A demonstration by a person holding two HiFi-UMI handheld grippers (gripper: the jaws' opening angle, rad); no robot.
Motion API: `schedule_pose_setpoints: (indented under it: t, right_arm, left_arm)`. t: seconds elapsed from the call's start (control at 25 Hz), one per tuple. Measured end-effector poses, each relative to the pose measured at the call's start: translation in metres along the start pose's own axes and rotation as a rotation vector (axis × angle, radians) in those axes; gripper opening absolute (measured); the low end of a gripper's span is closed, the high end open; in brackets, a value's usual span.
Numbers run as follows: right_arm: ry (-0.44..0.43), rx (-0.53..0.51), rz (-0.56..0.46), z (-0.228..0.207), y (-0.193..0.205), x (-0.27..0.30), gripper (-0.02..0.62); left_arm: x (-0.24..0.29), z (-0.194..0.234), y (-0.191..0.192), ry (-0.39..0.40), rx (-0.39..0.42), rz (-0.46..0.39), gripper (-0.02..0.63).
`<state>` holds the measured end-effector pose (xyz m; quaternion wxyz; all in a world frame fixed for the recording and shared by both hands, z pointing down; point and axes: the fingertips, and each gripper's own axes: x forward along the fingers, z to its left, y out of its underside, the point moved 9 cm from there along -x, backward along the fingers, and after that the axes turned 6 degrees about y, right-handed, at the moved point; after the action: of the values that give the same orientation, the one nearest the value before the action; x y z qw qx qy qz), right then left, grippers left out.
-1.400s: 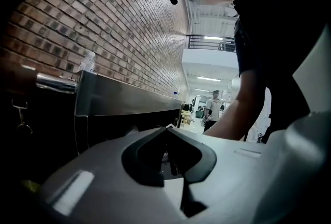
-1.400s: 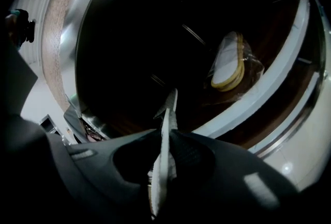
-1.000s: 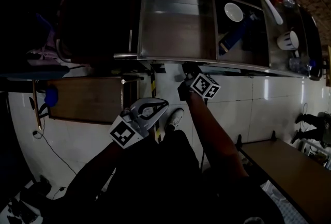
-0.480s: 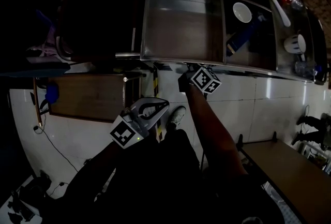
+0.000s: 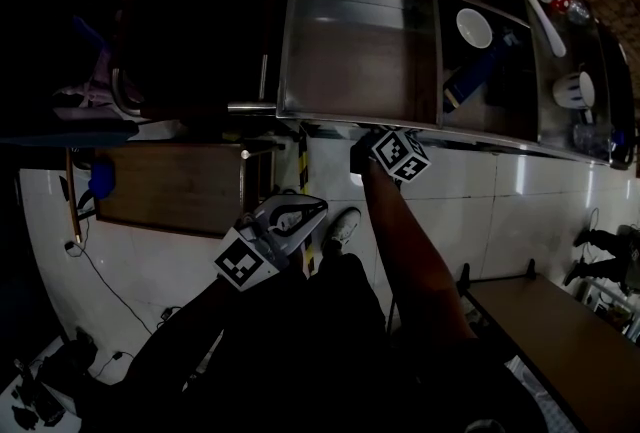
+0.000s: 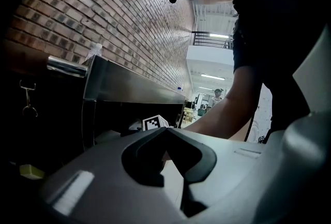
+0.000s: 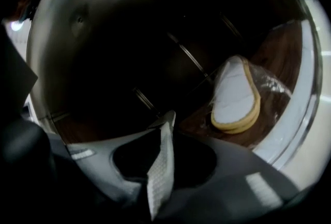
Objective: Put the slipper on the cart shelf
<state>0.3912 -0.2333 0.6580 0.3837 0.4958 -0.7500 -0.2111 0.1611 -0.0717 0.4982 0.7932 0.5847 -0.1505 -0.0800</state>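
A white slipper [image 7: 158,168] is pinched edgewise in the right gripper [image 7: 166,124] for placing on the cart shelf [image 7: 282,52] beside 1 wrapped pair [image 7: 235,96]; the left gripper [image 6: 166,137] is closed, empty.

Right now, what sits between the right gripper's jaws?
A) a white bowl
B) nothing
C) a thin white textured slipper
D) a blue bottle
C: in the right gripper view, the right gripper has its jaws closed on the white slipper, seen edge-on, while another slipper lies on the shelf ahead.
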Motion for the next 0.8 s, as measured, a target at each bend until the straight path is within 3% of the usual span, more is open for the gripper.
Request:
schedule_pose_setpoints:
  t: [0.32, 0.68, 0.8]
  right_arm:
    - [0.117, -0.233, -0.014, -0.001, -0.01, -0.005, 0.114]
    - [0.001, -0.587, 0.016, 0.011, -0.022, -0.019, 0.124]
    - [-0.049, -0.639, 0.021, 0.022, -0.023, -0.049, 0.124]
  left_arm:
    - [-0.005, -0.002, 0.002, -0.018, -0.017, 0.01, 0.006]
    - [-0.01, -0.008, -0.001, -0.043, -0.019, -0.006, 0.006]
    - [-0.017, -0.009, -0.006, -0.066, -0.009, -0.016, 0.006]
